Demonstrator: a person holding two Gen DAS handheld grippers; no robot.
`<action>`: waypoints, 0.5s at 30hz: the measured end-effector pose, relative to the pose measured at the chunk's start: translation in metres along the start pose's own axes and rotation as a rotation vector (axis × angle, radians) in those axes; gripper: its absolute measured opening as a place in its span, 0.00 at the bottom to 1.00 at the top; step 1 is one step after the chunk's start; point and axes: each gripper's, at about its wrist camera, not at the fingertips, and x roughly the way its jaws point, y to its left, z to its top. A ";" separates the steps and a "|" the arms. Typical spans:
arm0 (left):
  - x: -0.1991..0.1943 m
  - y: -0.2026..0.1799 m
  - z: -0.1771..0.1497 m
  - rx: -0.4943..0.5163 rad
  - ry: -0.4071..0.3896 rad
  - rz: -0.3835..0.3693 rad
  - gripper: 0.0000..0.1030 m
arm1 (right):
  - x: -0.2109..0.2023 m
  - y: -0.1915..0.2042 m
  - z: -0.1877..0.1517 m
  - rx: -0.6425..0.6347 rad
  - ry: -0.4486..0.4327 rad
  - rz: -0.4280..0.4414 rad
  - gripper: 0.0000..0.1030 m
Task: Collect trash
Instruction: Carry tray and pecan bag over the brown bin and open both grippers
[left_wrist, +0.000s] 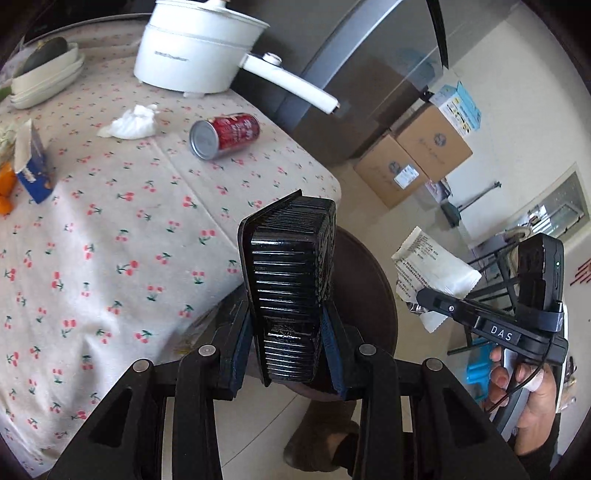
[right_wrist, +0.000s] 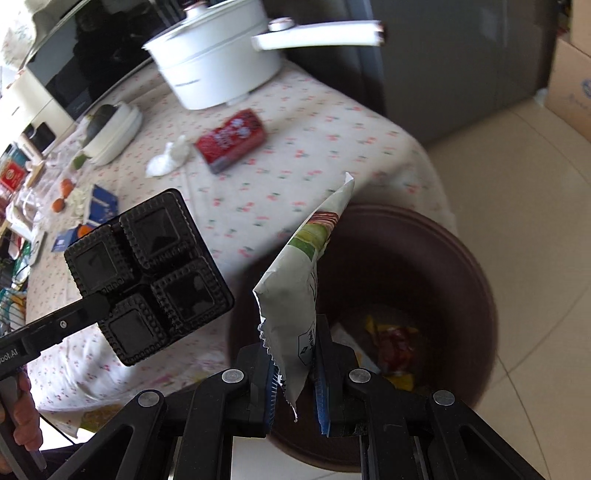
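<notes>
Right wrist view shows the right gripper (right_wrist: 295, 373) pinching a torn snack wrapper (right_wrist: 299, 291) by its lower end, low in the middle of the frame. The wrapper stands up over the near rim of a brown trash bin (right_wrist: 461, 258), which fills the lower right and already has scraps at the bottom.

At the left of this frame, the left gripper (right_wrist: 99, 306) clamps one corner of a black plastic cookie tray (right_wrist: 151, 277) with four cups. The tray hangs over the edge of the table (right_wrist: 332, 122), not over the bin.

Left wrist view shows the tray (left_wrist: 291, 288) squeezed between blue pads (left_wrist: 236, 354), with the bin mostly hidden behind it.

What could go wrong? If the tray is let go now, I think it would land on the cloth or the floor, since it is beside the bin. The wrapper is light and floppy, so it might flutter past the rim. The two grippers are near each other and could bump over the bin.

A red can (left_wrist: 225, 134) and a crumpled tissue (left_wrist: 133, 122) still lie on the table, upper middle of the left view, near a white pot (left_wrist: 199, 48).
</notes>
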 end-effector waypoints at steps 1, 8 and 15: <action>0.007 -0.004 -0.002 0.010 0.012 0.005 0.37 | -0.002 -0.008 -0.003 0.008 0.001 -0.008 0.14; 0.044 -0.008 -0.003 0.025 0.072 0.056 0.38 | -0.006 -0.052 -0.023 0.047 0.039 -0.057 0.14; 0.043 0.009 0.002 -0.032 0.074 0.079 0.67 | -0.004 -0.061 -0.033 0.040 0.064 -0.068 0.15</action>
